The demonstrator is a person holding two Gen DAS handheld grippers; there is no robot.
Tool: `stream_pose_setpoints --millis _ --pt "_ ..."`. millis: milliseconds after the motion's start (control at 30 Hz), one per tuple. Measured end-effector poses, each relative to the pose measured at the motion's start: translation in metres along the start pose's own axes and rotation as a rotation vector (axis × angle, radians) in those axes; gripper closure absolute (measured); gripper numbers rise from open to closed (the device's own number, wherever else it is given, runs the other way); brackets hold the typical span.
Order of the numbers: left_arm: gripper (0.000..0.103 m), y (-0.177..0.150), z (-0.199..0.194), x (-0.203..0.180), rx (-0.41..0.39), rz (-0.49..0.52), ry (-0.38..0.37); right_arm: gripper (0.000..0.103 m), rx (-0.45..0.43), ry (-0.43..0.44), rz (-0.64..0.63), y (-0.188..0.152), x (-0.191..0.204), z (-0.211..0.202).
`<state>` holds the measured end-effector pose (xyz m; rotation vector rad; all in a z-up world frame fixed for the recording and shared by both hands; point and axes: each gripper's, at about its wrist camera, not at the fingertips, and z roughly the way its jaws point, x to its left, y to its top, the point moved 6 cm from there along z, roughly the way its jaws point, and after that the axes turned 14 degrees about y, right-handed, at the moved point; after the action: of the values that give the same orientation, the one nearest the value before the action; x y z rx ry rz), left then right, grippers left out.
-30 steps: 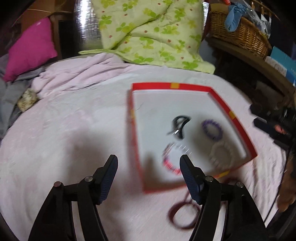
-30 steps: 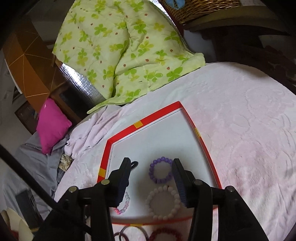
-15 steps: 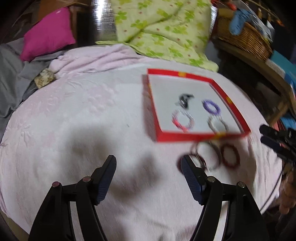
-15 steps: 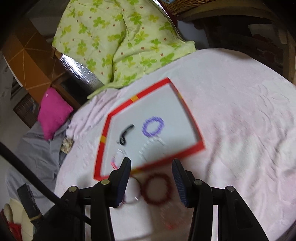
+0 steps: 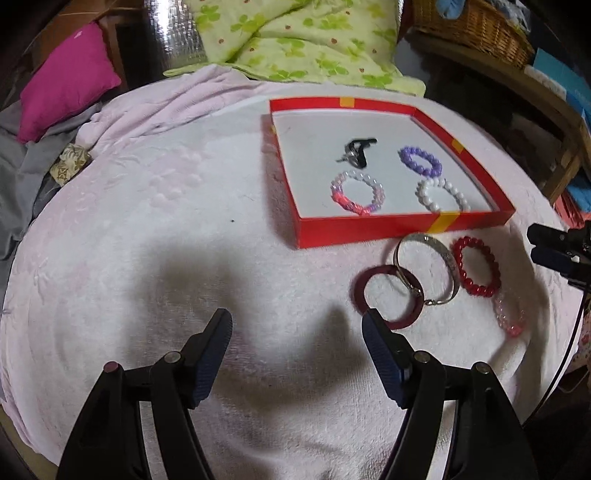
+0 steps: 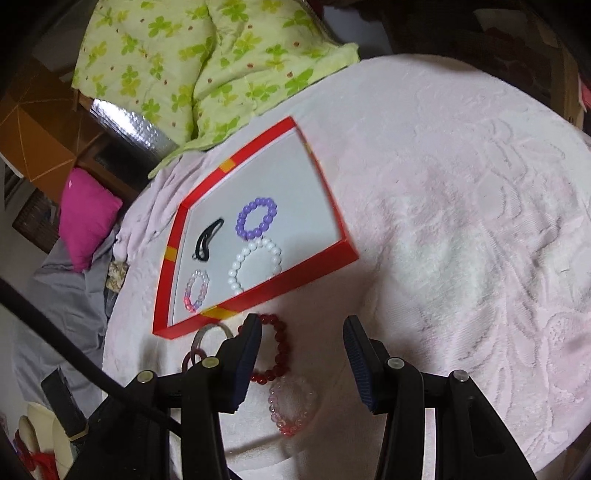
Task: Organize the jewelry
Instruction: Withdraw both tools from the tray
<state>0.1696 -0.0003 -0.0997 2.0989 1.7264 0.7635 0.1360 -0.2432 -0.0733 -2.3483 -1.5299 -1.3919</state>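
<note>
A red tray (image 5: pixel 402 225) (image 6: pixel 284 280) with a white floor lies on the pink blanket. It holds a black hair clip (image 5: pixel 356 149), a purple bead bracelet (image 5: pixel 421 161) (image 6: pixel 256 217), a white pearl bracelet (image 5: pixel 441 194) (image 6: pixel 255 264) and a pink-and-white bracelet (image 5: pixel 357 192) (image 6: pixel 197 290). In front of the tray lie a dark red bangle (image 5: pixel 388 301), a silver bangle (image 5: pixel 426 271), a red bead bracelet (image 5: pixel 477 266) (image 6: pixel 277 349) and a pale pink bracelet (image 5: pixel 509 314) (image 6: pixel 291 406). My left gripper (image 5: pixel 297 332) is open and empty, left of the bangles. My right gripper (image 6: pixel 303 339) is open and empty, above the red and pale pink bracelets.
A green floral quilt (image 5: pixel 295 37) lies behind the tray. A magenta pillow (image 5: pixel 66 77) and grey cloth (image 5: pixel 14 173) are at the left. A wicker basket (image 5: pixel 476 29) stands on a shelf at the back right.
Both grippers have pulled back from over the tray toward the near side. The loose bracelets in front of the tray have come into view. Both stay open.
</note>
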Motion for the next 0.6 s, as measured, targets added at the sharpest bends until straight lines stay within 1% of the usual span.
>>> stream_pose_setpoints --millis 167,600 --pt "0.029 -0.001 0.002 -0.01 0.006 0.034 0.01 0.053 0.041 0.006 -0.009 -0.006 0.007 0.01" --pt "0.029 -0.003 -0.001 -0.01 0.008 0.059 0.018 0.053 0.08 -0.006 -0.009 -0.013 0.013 0.022"
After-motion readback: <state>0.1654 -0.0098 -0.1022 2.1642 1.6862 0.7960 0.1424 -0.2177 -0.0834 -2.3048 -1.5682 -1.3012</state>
